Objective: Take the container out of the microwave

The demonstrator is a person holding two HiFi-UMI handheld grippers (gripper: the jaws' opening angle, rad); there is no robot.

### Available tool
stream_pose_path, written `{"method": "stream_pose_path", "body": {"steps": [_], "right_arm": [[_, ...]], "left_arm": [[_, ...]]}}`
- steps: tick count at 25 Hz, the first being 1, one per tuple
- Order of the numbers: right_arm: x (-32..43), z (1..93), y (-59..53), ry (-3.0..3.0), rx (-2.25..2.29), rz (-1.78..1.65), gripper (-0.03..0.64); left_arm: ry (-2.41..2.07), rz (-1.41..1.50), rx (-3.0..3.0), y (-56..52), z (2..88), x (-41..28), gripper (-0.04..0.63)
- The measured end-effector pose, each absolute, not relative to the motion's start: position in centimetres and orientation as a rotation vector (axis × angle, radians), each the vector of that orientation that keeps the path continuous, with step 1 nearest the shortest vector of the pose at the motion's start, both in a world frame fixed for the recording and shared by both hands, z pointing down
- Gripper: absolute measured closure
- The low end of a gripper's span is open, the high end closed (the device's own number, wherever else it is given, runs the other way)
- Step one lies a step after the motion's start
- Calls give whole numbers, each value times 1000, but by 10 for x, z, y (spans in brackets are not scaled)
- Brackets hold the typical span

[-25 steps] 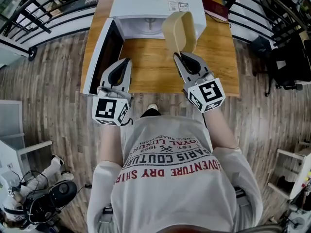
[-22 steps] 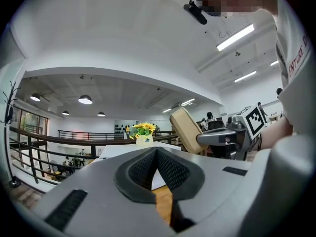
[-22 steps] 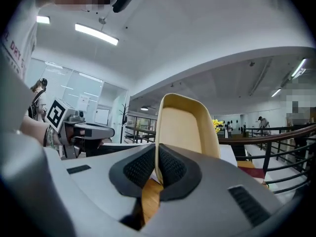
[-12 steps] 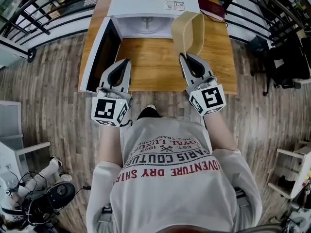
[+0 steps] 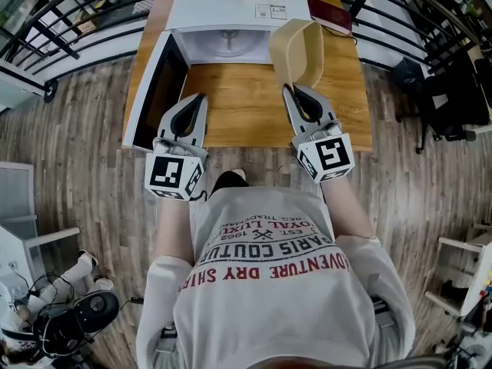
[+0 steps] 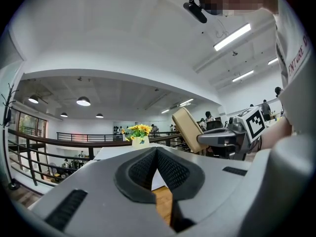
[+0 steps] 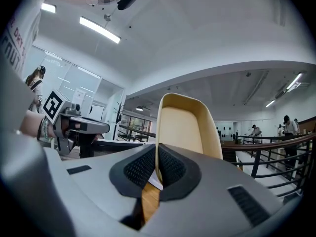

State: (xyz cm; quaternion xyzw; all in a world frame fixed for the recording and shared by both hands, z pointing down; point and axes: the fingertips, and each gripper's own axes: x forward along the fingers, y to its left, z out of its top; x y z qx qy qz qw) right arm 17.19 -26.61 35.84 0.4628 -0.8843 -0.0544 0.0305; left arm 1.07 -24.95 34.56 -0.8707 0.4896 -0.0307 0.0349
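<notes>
Right gripper (image 5: pixel 294 91) is clamped on the near rim of the container (image 5: pixel 296 52). The container is held on edge, its long axis running away from the jaws. It hangs outside the microwave (image 5: pixel 223 6), over the table's (image 5: pixel 238 110) far right part. Left gripper (image 5: pixel 196 98), jaws together and empty, is over the near edge and lies farther off. Setting down likely calls for the bare wood ahead. The right gripper view shows the pads pinching the thin wall; only the head view shows the container clear of the cavity.

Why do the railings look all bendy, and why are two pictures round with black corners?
Head view: the wide lens bows the railings and floor planks near the edges, and the middle is sharp. Left gripper view: round with dark corners, the ceiling lamps glare white, and the left tongs loom huge. Right gripper view: same round shape, and the container in the right tongs looks crisp.
</notes>
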Motion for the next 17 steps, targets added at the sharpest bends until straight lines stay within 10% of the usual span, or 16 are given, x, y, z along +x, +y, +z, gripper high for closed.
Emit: {"method": "stream_pose_path", "body": {"steps": [17], "right_arm": [[179,352,-264,-2669,1487,-299,583]], "left_arm": [[1539,-67,-2638,-251,343,21,583]]}}
